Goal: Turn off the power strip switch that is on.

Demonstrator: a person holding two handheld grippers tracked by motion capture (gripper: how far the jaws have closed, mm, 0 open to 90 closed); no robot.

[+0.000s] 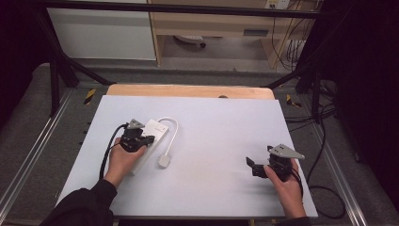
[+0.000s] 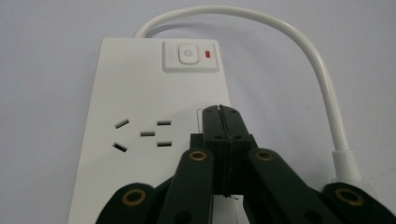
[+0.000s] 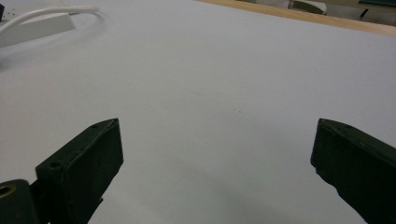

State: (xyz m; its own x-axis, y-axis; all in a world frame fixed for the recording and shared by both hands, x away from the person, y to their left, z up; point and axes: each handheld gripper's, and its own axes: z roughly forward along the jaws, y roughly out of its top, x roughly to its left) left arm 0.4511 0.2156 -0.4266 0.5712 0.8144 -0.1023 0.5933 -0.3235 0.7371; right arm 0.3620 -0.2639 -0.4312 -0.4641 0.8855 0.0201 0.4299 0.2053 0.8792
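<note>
High view, left to right: left gripper [image 1: 149, 138], jaws pressed together and empty, poised over white power strip [image 1: 149, 141] at table's left; judged step: approaching its switch [image 2: 187, 53]; next needs accurate downward press. Right gripper [image 1: 250, 165] idle, jaws wide apart.
</note>
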